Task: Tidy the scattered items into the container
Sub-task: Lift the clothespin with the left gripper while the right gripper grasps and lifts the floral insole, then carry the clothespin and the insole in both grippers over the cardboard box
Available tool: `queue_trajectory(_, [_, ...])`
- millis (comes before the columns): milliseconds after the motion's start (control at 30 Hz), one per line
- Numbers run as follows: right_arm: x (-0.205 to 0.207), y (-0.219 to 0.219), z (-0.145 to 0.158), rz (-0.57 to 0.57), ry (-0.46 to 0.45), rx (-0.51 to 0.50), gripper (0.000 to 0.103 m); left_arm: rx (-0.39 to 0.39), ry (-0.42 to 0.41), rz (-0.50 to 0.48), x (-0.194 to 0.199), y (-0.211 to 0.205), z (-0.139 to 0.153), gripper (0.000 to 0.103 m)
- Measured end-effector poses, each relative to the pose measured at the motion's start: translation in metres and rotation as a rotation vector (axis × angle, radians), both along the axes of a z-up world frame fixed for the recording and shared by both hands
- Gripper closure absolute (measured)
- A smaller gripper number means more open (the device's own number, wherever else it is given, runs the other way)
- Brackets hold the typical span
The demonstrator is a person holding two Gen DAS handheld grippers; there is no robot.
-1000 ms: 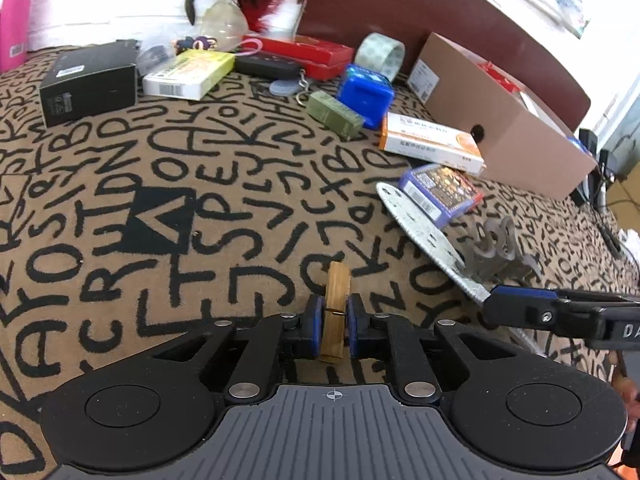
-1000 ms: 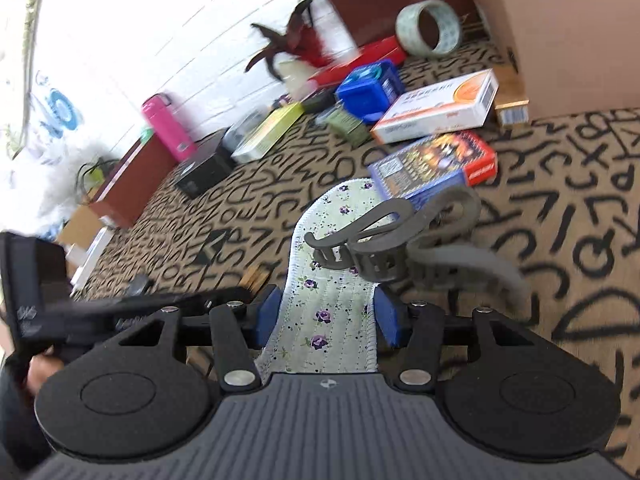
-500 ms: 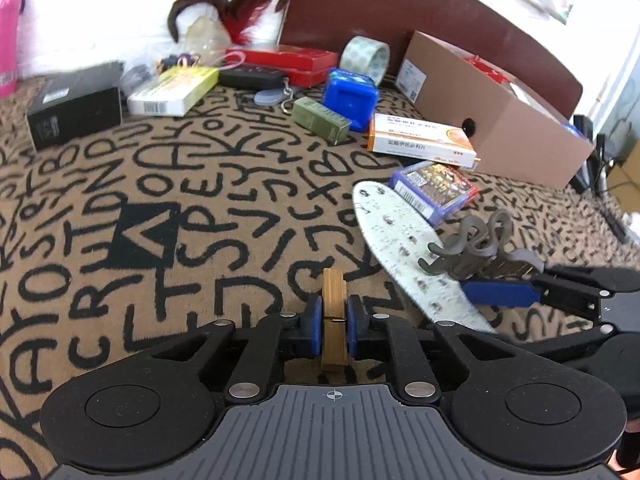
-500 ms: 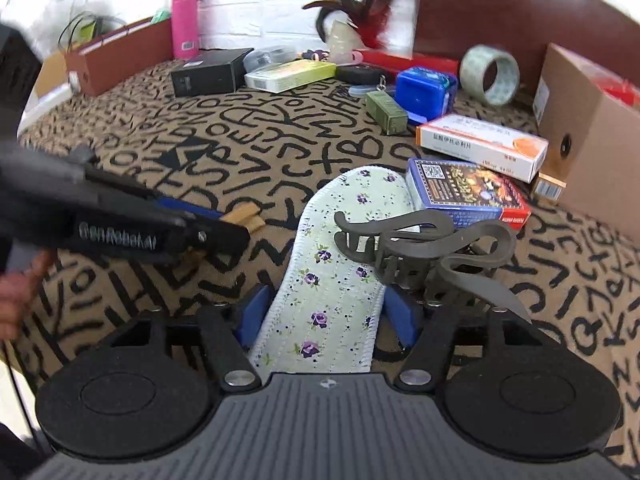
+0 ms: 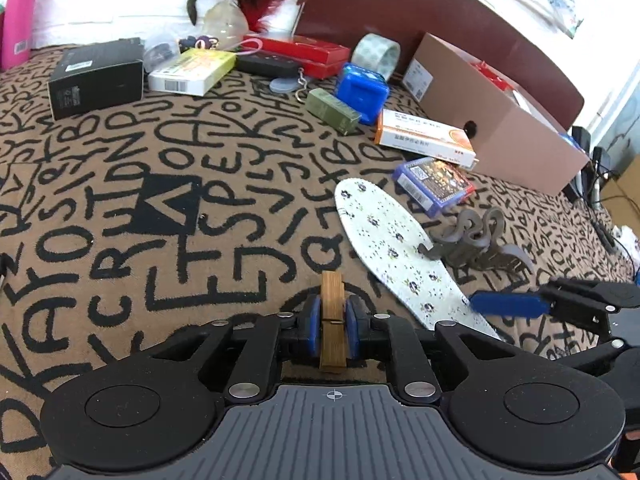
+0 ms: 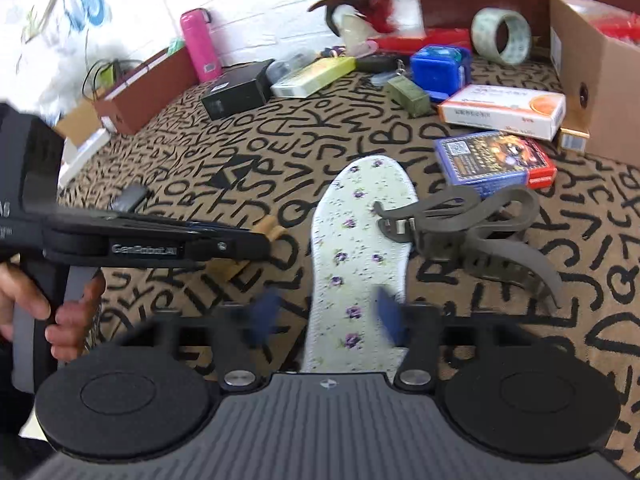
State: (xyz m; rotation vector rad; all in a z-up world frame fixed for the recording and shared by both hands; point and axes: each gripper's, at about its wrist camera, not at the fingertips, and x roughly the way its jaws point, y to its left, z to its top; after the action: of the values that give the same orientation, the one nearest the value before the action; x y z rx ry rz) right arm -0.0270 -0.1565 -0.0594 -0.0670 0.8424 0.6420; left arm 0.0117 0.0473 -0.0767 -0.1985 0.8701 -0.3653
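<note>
My left gripper (image 5: 333,322) is shut on a wooden clothespin (image 5: 333,312), held just above the patterned cloth; the clothespin also shows in the right wrist view (image 6: 269,232). My right gripper (image 6: 326,316) is open, its blue pads on either side of the heel of a floral insole (image 6: 356,248) lying flat on the cloth. The insole also shows in the left wrist view (image 5: 396,248). A grey hair claw (image 6: 472,236) lies against the insole's right edge. The cardboard box (image 5: 488,120) stands at the far right.
A blue card pack (image 6: 496,160), an orange-white medicine box (image 6: 504,110), a blue cube box (image 6: 438,66), a green box (image 6: 408,94), a tape roll (image 6: 502,36), a black box (image 6: 236,94) and a yellow-green box (image 6: 312,76) lie scattered behind.
My right gripper has drawn back along the insole toward its heel, jaws staying open. My left gripper keeps the clothespin and has shifted little.
</note>
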Motion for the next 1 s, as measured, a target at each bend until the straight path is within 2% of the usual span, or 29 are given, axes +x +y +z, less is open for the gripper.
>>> queue_trajectory(100, [-0.01,0.008,-0.002,0.001,-0.1,-0.136,0.034,-0.005,0.0,-0.003,-0.001,0.001,-0.001,0.074])
queue_trajectory(200, [-0.004,0.009,-0.011,0.001,-0.071,-0.175,0.032,-0.017,0.001,0.002,-0.002,0.001,-0.002,0.074])
queue_trajectory(367, [0.011,0.018,-0.02,0.008,-0.082,-0.135,0.029,-0.032,0.0,-0.005,0.003,0.002,-0.005,0.071])
queue_trajectory(433, [0.02,0.023,-0.022,-0.001,-0.088,-0.12,0.04,-0.035,-0.008,-0.007,0.004,0.002,-0.007,0.071])
queue_trajectory(467, [0.023,0.024,-0.021,-0.006,-0.079,-0.111,0.043,-0.031,-0.014,-0.013,0.004,0.001,-0.007,0.076])
queue_trajectory(500, [0.026,0.025,-0.019,-0.011,-0.066,-0.097,0.044,-0.018,-0.017,-0.009,0.003,0.0,-0.007,0.088])
queue_trajectory(533, [0.027,0.024,-0.018,-0.015,-0.055,-0.087,0.045,-0.014,-0.014,-0.006,0.002,0.0,-0.006,0.093])
queue_trajectory(633, [0.024,0.014,-0.009,-0.023,-0.001,0.013,0.048,-0.055,0.004,0.008,-0.003,0.006,-0.001,0.094])
queue_trajectory(733, [0.014,0.004,0.003,-0.02,0.013,0.106,0.048,-0.053,-0.017,0.026,-0.007,0.011,0.008,0.094])
queue_trajectory(833, [0.008,-0.003,0.021,-0.015,-0.009,0.172,0.048,-0.083,-0.046,0.026,-0.009,0.013,0.022,0.094])
queue_trajectory(1000, [0.008,-0.016,0.048,-0.034,-0.073,0.233,0.048,-0.106,-0.109,-0.031,-0.001,-0.005,0.053,0.094])
